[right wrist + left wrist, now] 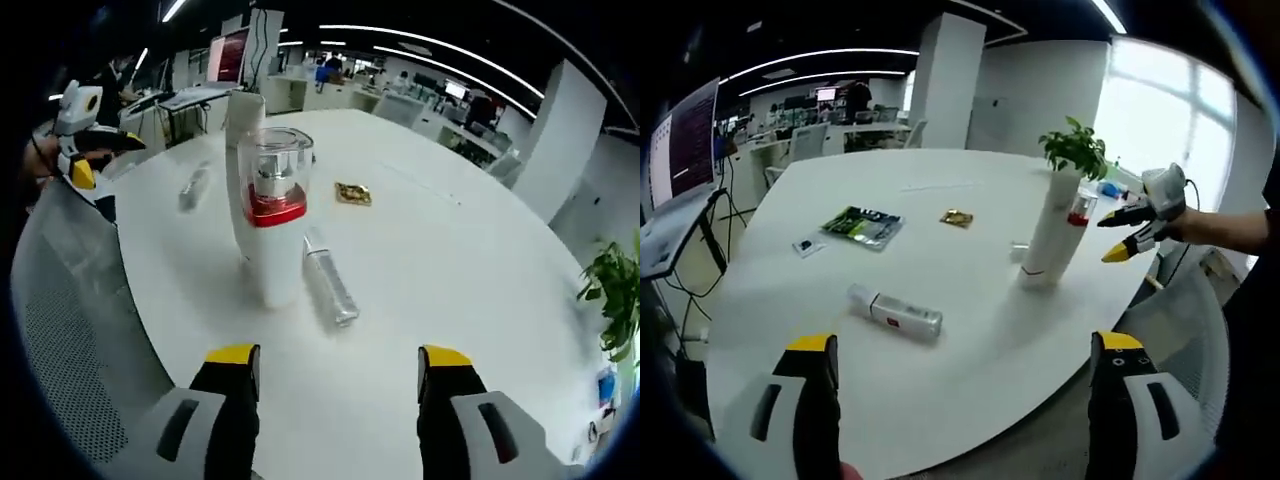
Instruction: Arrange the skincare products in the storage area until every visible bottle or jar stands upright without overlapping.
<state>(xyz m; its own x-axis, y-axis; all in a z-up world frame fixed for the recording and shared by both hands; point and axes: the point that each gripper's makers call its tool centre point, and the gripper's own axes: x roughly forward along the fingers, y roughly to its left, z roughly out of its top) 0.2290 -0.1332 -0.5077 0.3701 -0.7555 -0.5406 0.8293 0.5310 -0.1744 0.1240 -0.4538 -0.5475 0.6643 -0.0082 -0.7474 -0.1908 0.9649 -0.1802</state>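
A tall white tube (1048,240) stands upright near the table's right edge, with a white bottle (1080,208) with a red band and clear cap upright right behind it. In the right gripper view that bottle (272,225) stands in front of the tube (243,120). One clear bottle (895,312) lies on its side ahead of my left gripper (965,345), which is open and empty. A second clear bottle (330,275) lies beside the standing pair, ahead of my open, empty right gripper (340,357). The right gripper (1116,238) hovers beyond the tube.
A green packet (862,226), a gold sachet (956,217) and a small sachet (806,245) lie on the white table (940,180). A potted plant (1075,150) rises behind the tube. A mesh chair (70,330) sits at the table edge.
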